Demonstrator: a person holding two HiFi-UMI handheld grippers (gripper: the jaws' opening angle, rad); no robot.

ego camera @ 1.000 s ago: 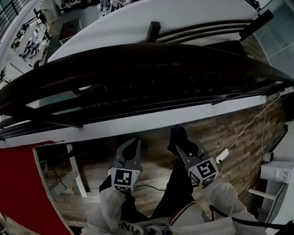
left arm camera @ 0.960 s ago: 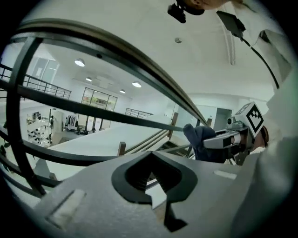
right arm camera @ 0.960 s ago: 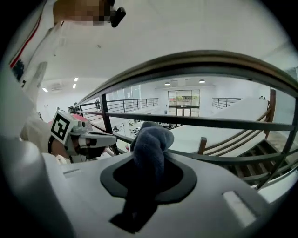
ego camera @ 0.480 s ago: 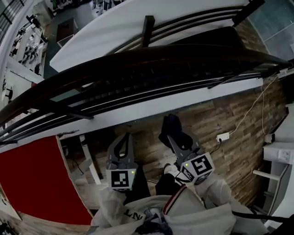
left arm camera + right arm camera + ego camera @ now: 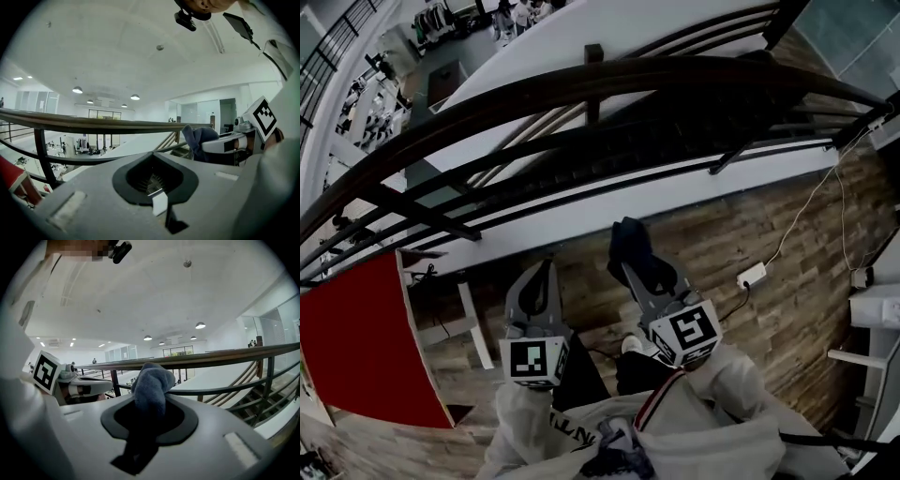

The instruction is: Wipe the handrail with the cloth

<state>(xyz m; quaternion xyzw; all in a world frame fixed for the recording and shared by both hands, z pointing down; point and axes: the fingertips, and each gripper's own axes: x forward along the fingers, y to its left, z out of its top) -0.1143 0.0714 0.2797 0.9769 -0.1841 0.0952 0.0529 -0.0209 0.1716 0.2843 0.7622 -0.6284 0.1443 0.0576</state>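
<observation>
Seen from the head view, the right gripper [image 5: 630, 264] clamps a dark cloth [image 5: 624, 242] short of the curved handrail [image 5: 581, 89]. The left gripper [image 5: 546, 270] waits beside it, jaws together and empty. The wiping looks wholly still to do. In the left gripper view, the handrail [image 5: 93, 124] runs unobstructed ahead. In the right gripper view, the cloth [image 5: 150, 385] sits bunched between the jaws just under the handrail [image 5: 225, 357], with open air between and lower bars [image 5: 220, 390] beneath.

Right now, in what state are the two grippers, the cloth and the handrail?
left gripper: shut, nothing between its jaws.
right gripper: shut on the cloth.
cloth: bunched up, sticking out past the right jaws, apart from the handrail.
handrail: not touched by the cloth or by either gripper.
</observation>
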